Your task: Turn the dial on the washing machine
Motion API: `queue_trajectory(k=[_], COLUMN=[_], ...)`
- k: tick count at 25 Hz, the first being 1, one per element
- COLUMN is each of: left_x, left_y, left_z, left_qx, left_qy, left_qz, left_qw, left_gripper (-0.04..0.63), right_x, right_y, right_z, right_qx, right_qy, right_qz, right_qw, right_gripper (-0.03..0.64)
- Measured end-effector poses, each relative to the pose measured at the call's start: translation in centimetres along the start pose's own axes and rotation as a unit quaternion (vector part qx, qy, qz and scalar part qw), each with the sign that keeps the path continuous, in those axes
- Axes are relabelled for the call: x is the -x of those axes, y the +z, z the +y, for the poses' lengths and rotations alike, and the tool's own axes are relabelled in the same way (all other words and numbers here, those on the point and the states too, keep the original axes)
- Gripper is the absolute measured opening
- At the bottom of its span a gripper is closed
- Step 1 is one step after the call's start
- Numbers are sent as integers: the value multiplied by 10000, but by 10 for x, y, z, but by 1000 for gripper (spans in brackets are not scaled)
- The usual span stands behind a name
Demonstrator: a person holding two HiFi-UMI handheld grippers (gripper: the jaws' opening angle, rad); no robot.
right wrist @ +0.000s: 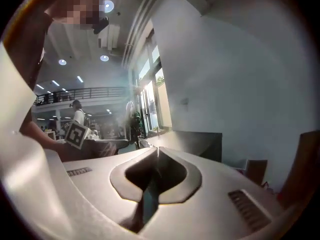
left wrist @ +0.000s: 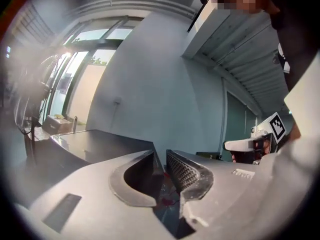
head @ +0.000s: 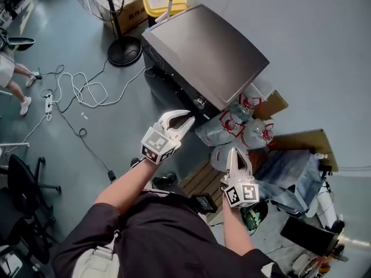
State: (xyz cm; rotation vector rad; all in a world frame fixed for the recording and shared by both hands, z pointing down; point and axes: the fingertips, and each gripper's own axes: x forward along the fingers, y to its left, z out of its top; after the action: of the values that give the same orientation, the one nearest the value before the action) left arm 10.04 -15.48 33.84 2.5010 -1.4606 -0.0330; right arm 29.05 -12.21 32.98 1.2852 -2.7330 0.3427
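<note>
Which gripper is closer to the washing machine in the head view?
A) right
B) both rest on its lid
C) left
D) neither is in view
C: the left gripper hovers just off the front edge of the washing machine, touching nothing, while the right gripper sits lower in the picture, over the clear plastic bags beside the machine.

Dark grey washing machine [head: 206, 48], yellow bin [head: 164, 2], white left tongs [head: 186, 119], white right tongs [head: 235, 152], black-and-white markers [head: 157, 143], blue-grey floor [head: 119, 141]
</note>
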Motion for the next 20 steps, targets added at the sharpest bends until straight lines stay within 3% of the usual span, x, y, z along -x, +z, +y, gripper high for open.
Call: queue_trajectory(k=[6, 9, 14, 20], left_x=[-18, -38, -66, -88], left_y=[-46, -74, -115, -158], left_z=[28, 39, 49, 70], left_qx=[-120, -408, -1047, -1402], left_qy=[212, 256, 233, 212], left_qz=[239, 292, 437, 651], left_qw=[9994, 9984, 9933, 9878], left_gripper=[149, 191, 229, 247], right_x=[-56, -81, -105, -126], right_y=[-10, -31, -79, -122], right_z=[5, -1, -15, -22], right_qx=[417, 508, 318, 109], right_qy=[272, 268, 123, -89], right_qz=[-27, -51, -8, -117], right_qw=[9988, 9983, 9994, 9998], right_gripper=[23, 22, 22, 23])
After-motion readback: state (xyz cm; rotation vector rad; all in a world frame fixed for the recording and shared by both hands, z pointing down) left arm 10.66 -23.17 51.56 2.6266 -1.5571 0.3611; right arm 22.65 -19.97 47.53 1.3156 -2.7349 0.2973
